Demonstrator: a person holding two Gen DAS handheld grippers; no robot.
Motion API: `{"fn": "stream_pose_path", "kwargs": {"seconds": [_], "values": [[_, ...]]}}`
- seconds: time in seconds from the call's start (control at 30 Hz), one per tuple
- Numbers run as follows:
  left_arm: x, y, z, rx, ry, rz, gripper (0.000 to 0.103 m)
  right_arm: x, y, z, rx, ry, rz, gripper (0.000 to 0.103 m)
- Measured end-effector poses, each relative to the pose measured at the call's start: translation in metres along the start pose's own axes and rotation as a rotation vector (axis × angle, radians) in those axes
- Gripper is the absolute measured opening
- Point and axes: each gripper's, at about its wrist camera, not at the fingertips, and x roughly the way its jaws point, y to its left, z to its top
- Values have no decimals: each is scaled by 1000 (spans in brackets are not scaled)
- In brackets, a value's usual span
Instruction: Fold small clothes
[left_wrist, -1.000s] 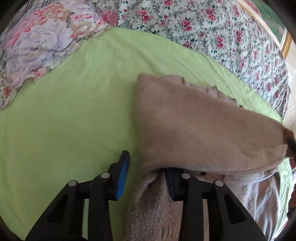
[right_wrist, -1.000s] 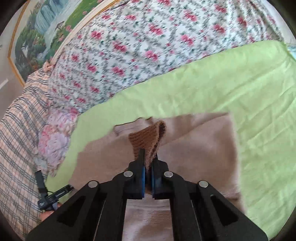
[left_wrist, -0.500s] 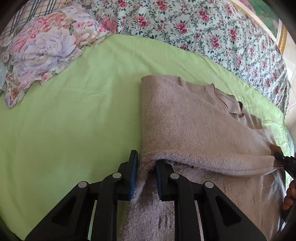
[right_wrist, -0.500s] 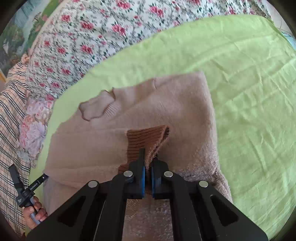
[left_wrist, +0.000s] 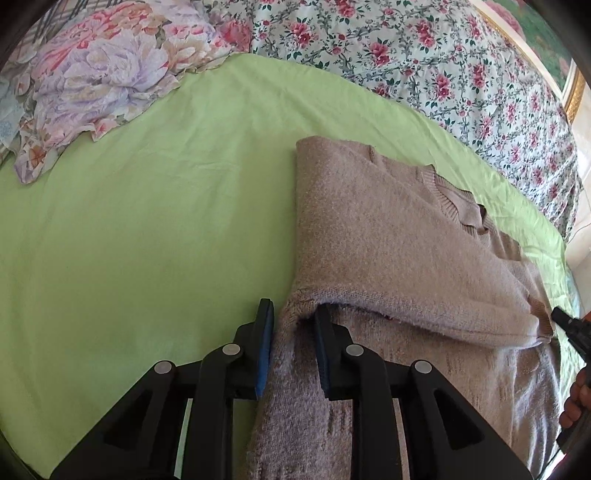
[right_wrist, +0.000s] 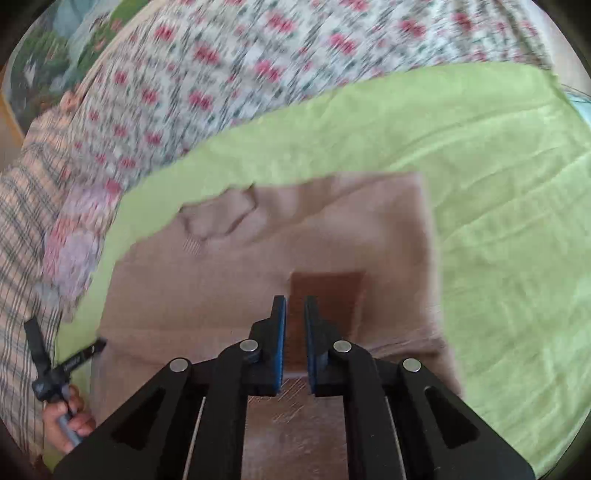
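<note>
Left claw (left_wrist: 291, 325) parted, jaws straddling the sweater's (left_wrist: 388, 236) folded side edge: one pad outside on the green sheet (left_wrist: 147, 240) side, the other tucked under the folded-over flap. Not clamped; visible gap either side of the knit. Probably sits there to pin or re-grip the crease so the fold line holds.

Right claw (right_wrist: 294, 314) also parted, narrow gap, nothing pinched. Brown ribbed cuff (right_wrist: 325, 299) lies flat on the sweater body just ahead of the tips, so sleeve looks laid across the torso and let go. Right view motion-blurred, so contact between pads and cuff can't be judged.

Sweater flat on the green sheet, neckline (left_wrist: 461, 206) toward the floral duvet (left_wrist: 424, 66), hem toward both cameras. One side already turned in over the body with the sleeve across it; edge along the fold fairly straight. Floral pillow (left_wrist: 99, 81) well apart from the sweater, on the far side of the left claw.

Judgement: side fold with sleeve roughly in place; other side and bottom-up fold likely outstanding. Fuzzy, thick knit, so creases will spring back unless pressed.
</note>
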Motion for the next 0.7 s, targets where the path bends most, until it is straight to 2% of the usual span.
{"fn": "stream_pose_path", "kwargs": {"seconds": [0.07, 0.1, 0.17, 0.23, 0.3, 0.37, 0.53, 0.6, 0.7], "values": [[-2, 3, 1, -15, 10, -9, 25, 15, -10, -6, 23, 66, -42, 10], [-4, 4, 1, -17, 15, -13, 26, 9, -17, -8, 59, 49, -7, 10], [-15, 6, -2, -6, 14, -4, 24, -9, -21, -10, 76, 26, -4, 11], [-29, 10, -9, 5, 10, -8, 25, -31, -20, -15, 73, -4, 14, 15], [-45, 17, -21, 7, 16, -43, 27, -51, -19, -21, 70, -32, 52, 39], [-64, 22, -39, 35, 22, -62, 34, -76, -20, -35, 50, -74, 78, 48], [-104, 21, -97, 101, 70, -120, 52, -105, -25, -74, 32, -81, 173, 48], [-113, 19, -127, 123, 127, -145, 52, -113, -28, -91, 20, -64, 206, 48], [-127, 18, -167, 144, 170, -160, 52, -128, -31, -117, -6, -38, 264, 48]]}}
